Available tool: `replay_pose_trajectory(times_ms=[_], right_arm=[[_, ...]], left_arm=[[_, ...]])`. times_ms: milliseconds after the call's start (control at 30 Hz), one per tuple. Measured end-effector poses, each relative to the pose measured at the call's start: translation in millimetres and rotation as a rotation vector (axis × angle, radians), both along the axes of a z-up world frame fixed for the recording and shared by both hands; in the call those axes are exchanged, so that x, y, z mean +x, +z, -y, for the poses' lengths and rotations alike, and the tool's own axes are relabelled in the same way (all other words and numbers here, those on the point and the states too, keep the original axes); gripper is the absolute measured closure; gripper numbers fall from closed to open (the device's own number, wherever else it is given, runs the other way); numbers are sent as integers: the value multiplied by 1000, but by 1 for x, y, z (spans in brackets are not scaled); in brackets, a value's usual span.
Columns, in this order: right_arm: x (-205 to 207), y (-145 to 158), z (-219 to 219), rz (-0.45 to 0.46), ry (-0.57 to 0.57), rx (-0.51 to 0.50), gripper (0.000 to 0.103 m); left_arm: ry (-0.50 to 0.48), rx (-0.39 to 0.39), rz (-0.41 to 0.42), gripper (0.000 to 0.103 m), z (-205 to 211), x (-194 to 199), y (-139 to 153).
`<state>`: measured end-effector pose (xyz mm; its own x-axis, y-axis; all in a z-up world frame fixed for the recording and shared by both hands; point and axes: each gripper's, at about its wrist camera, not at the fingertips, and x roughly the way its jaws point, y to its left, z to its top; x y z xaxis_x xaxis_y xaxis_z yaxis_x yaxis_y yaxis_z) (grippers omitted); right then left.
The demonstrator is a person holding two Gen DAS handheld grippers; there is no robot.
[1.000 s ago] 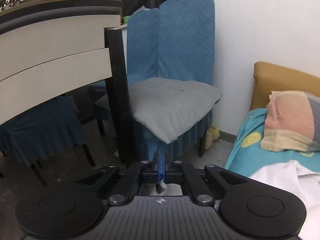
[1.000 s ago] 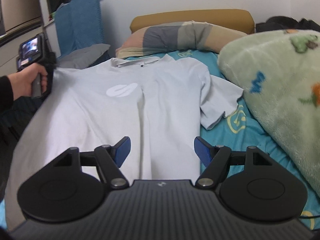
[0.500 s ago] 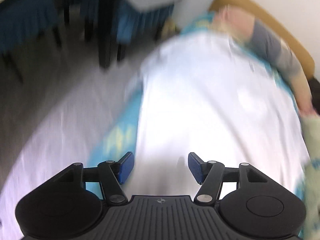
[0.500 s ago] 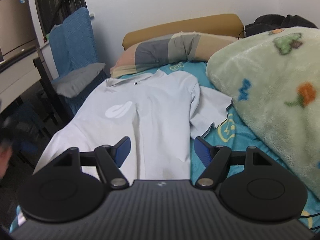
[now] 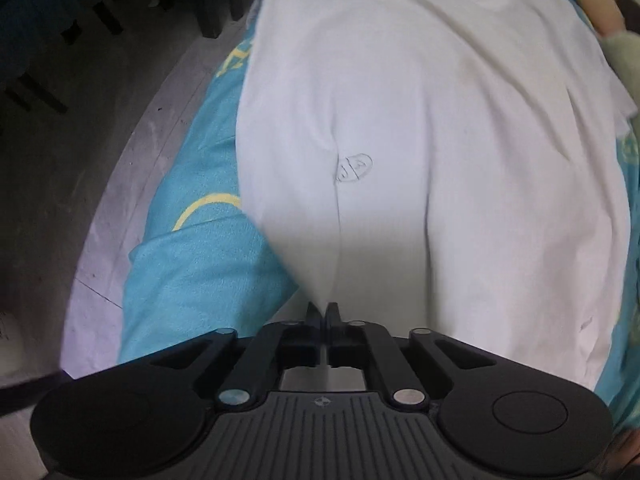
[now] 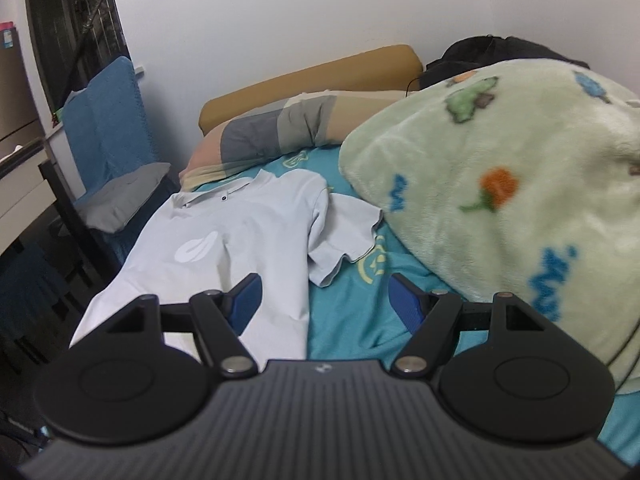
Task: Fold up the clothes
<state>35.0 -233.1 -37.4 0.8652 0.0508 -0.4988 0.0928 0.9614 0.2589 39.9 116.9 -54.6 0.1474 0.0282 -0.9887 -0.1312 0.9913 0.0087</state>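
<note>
A white polo shirt (image 5: 420, 140) lies flat, front up, on the teal bed sheet (image 5: 200, 248). My left gripper (image 5: 322, 312) points straight down at the shirt's lower left edge. Its jaws are closing tight there; the pads meet on a pinch of cloth that draws to a point at the fingertips. In the right wrist view the shirt (image 6: 248, 232) shows its collar, chest logo and one spread sleeve. My right gripper (image 6: 324, 300) hovers open over the shirt's right side and the sheet (image 6: 352, 320), with nothing between its fingers.
A bulky green fleece blanket (image 6: 500, 200) fills the bed's right side. A striped pillow (image 6: 280, 132) and a tan headboard (image 6: 312, 80) lie beyond the collar. A blue-covered chair (image 6: 108, 120) stands left of the bed. The bed's left edge drops to grey floor (image 5: 80, 140).
The left gripper swung from facing the chair to pointing down over the shirt, opened, then shut on its lower edge. The right gripper drew back and rose; the hand left its view.
</note>
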Motion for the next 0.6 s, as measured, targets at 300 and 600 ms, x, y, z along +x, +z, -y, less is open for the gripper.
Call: replay_pose_trajectory(times_ms=[300, 600], right_arm=[[-6, 5, 6, 19, 5, 36, 31], [-9, 6, 0, 35, 35, 32, 31]], left_arm=[[-9, 98, 68, 96, -11, -25, 46], [-95, 56, 263, 24, 28, -22, 72]])
